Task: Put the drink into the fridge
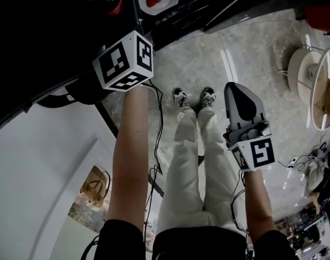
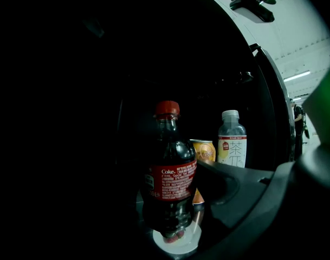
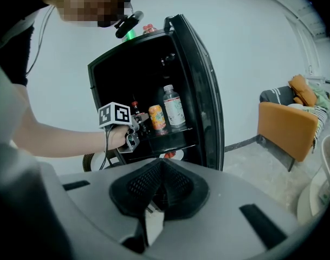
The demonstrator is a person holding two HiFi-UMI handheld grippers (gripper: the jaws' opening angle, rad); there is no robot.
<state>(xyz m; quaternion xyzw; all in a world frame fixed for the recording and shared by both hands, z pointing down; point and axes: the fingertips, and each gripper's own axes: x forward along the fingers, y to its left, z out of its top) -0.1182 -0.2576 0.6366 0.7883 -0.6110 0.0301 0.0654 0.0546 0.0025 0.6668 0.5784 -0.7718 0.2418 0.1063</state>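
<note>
A Coke bottle (image 2: 170, 169) with a red cap and red label stands upright between the jaws of my left gripper (image 2: 173, 199), inside the dark fridge. The right jaw rests against the label; the left jaw is lost in shadow. In the right gripper view the left gripper (image 3: 133, 130) reaches onto the fridge shelf (image 3: 167, 138), with the bottle (image 3: 136, 115) at its tip. In the head view only the marker cube (image 1: 123, 61) shows, at the fridge's edge. My right gripper (image 1: 238, 93) hangs back over the floor, its pads (image 3: 160, 180) together with nothing between them.
The black fridge has its door (image 3: 200, 91) swung open to the right. An orange can (image 2: 204, 150) and a white-labelled tea bottle (image 2: 232, 140) stand on the shelf behind the Coke. A white plate (image 3: 173, 156) with red fruit sits lower. An orange armchair (image 3: 284, 123) stands far right.
</note>
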